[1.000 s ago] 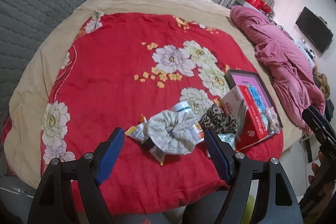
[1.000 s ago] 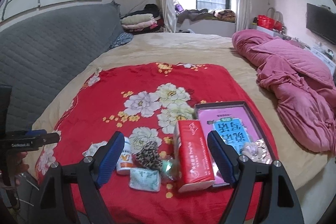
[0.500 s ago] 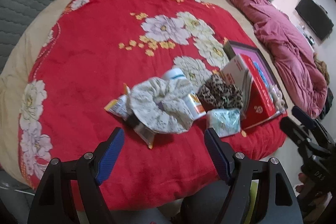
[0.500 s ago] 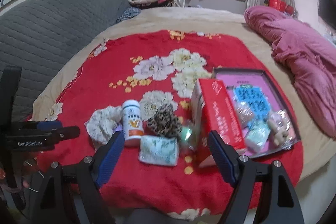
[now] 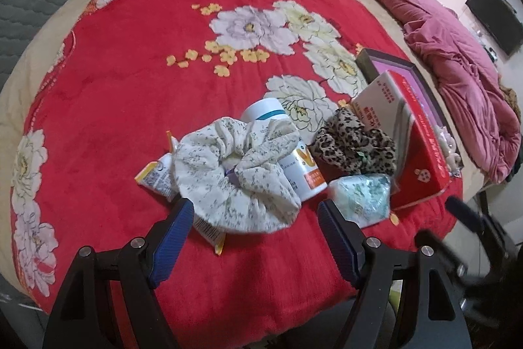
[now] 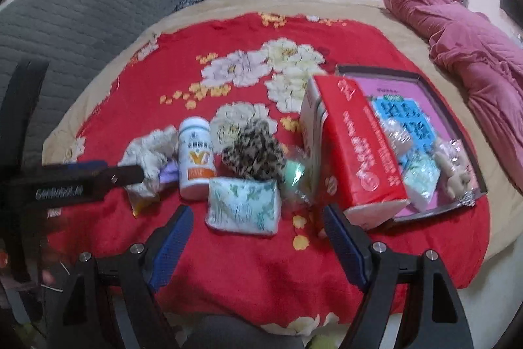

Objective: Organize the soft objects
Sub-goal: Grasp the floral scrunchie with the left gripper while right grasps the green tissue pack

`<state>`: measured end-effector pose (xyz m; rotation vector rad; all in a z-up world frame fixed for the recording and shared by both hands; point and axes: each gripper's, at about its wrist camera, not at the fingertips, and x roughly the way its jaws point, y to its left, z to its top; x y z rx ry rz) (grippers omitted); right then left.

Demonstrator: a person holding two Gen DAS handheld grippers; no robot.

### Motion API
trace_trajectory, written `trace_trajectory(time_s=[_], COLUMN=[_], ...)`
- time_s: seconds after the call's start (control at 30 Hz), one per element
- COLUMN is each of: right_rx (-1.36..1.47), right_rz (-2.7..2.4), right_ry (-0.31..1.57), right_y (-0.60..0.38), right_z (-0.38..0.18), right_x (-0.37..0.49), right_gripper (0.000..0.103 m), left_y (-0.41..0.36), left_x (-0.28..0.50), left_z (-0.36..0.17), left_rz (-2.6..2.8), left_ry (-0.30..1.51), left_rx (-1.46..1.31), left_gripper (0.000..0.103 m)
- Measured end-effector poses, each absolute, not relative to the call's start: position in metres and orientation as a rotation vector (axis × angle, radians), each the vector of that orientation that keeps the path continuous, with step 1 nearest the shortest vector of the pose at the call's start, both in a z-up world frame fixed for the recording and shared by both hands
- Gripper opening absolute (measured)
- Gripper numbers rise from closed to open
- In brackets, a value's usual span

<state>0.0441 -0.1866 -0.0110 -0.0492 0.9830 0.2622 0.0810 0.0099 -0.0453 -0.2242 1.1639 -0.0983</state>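
Observation:
A white floral scrunchie (image 5: 235,175) lies on the red blanket, just in front of my open left gripper (image 5: 256,221); it also shows in the right wrist view (image 6: 150,152). A leopard scrunchie (image 5: 354,144) (image 6: 253,154) sits beside it. A pale green tissue pack (image 6: 243,208) (image 5: 361,198) lies just ahead of my open right gripper (image 6: 258,228). Both grippers are empty. The tray (image 6: 457,107) holds another tissue pack (image 6: 420,177) and a small plush toy (image 6: 456,172).
A white supplement bottle (image 6: 196,162) stands between the scrunchies. A red tissue box (image 6: 353,152) leans on the tray's edge. A yellow sachet (image 5: 153,177) lies under the floral scrunchie. A pink quilt (image 6: 474,51) lies on the right; a grey headboard (image 6: 81,18) on the left.
Both grippers have moved forward and down toward the pile on the blanket. The objects themselves have not moved. Both grippers stay open.

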Motion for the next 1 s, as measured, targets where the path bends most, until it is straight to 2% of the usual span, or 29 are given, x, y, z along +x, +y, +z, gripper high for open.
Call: trace_trajectory(time_s=[0.4,0.43,0.5,0.57,1.0], right_rx=[-0.014,-0.013,0.003,-0.013,-0.065], right_rz=[0.205,0.199,0.201,0.196,0.117], right_ry=[1.045,1.047,1.064,1.061,1.090], right_y=[-0.178,-0.176,-0.171,-0.164,-0.143], right_z=[-0.048,-0.050,-0.057,-0.061,-0.091], right_x=[0.062,0.063,0.067,0.069,0.080], right_gripper=[0.081,0.081,0.081,0.081,0.081], left_y=[0.033,0.035,0.037,0.038,0.040], left_x=[0.104,0.104,0.104,0.105,0.105], left_z=[-0.079,-0.080,-0.081,-0.084,-0.086], left_rz=[-0.101,-0.109,-0.128,-0.133,-0.180], left_ry=[1.213,1.206,1.203,1.209,1.203], left_rx=[-0.363,-0.376,-0.398,-0.400,-0.407], left_gripper=[0.079,0.079,0.066,0.059,0.056])
